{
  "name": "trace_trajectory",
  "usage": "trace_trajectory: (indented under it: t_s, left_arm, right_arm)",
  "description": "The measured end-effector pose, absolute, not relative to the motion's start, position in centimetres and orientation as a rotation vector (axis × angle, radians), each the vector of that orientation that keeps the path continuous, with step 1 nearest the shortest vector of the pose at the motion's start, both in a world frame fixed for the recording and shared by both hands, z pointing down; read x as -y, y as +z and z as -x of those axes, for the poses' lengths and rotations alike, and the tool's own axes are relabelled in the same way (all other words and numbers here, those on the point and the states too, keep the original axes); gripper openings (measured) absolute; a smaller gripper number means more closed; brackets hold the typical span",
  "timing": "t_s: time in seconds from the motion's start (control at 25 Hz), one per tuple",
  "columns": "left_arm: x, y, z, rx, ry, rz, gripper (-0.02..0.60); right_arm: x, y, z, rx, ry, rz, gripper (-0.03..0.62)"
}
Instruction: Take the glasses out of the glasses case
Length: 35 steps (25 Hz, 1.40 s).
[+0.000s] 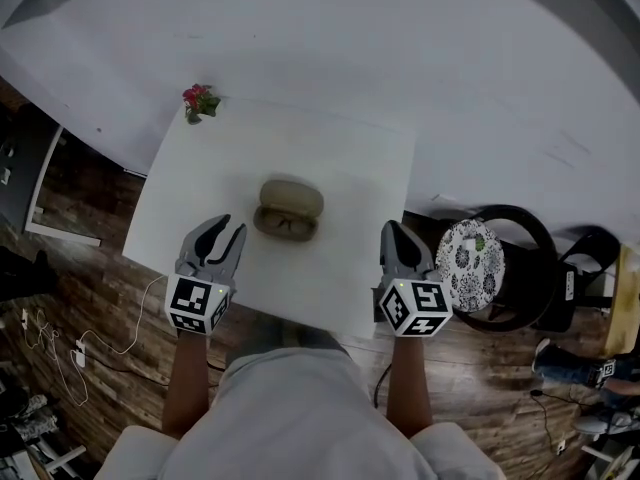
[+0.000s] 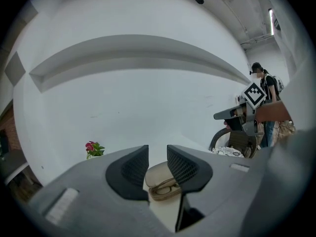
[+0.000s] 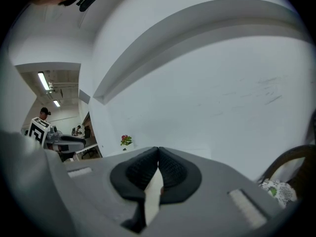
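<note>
The white table [image 1: 180, 208] is bare apart from the case [image 1: 290, 208] near its middle and a flower [image 1: 200, 100] at its far left corner, so there is free surface on every side of the case. The table's far edge meets a white wall [image 1: 400, 48]; the right edge has a chair [image 1: 500, 268] just beside it, and wooden floor [image 1: 90, 278] lies to the left. The case lies open with its long axis running left to right, slightly skewed, lid on the far side and tray on the near side. The glasses [image 1: 286, 225] rest in the tray, lengthwise along it. The left gripper [image 1: 228, 226] hovers over the table's near left part, its jaws a moderate gap apart and holding nothing; in the left gripper view [image 2: 158, 149] the case [image 2: 159, 177] and glasses [image 2: 167, 186] show through that gap, ahead of the tips and apart from them. The right gripper [image 1: 390, 228] sits at the near right corner, well to the right of the case; its own view [image 3: 158, 150] shows the jaws pressed together at the tips, with nothing between them
</note>
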<state>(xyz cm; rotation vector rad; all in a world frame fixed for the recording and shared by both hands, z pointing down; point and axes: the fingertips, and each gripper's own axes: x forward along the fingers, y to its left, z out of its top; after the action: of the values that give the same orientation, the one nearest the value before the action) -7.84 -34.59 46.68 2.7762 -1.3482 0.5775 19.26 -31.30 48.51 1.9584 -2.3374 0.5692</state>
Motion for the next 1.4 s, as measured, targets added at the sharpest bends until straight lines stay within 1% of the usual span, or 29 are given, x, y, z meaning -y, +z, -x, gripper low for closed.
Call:
trace_trajectory:
  t_s: [0.28,0.8,1.16,1.4]
  left_arm:
    - [36.9,47.0,7.3,1.261,0.578,-2.827,0.126]
    - [41.0,49.5,5.3,0.94,0.659,-2.93,0.124]
    - [41.9,52.5,3.1,0.679,0.83,-2.999,0.124]
    - [41.8,55.3,1.8,0.478,1.029,-3.04,0.126]
  right_arm:
    - [32.4,48.7,-19.5,2.286,0.566,-2.023,0.003]
    - [32.8,49.1,-19.3,2.142,0.559,-2.17,0.003]
    - [32.3,50.2,-20.0,2.067,0.595,-2.239,0.003]
    - [32.4,50.8,-20.3,2.037,0.617,-2.263,0.003]
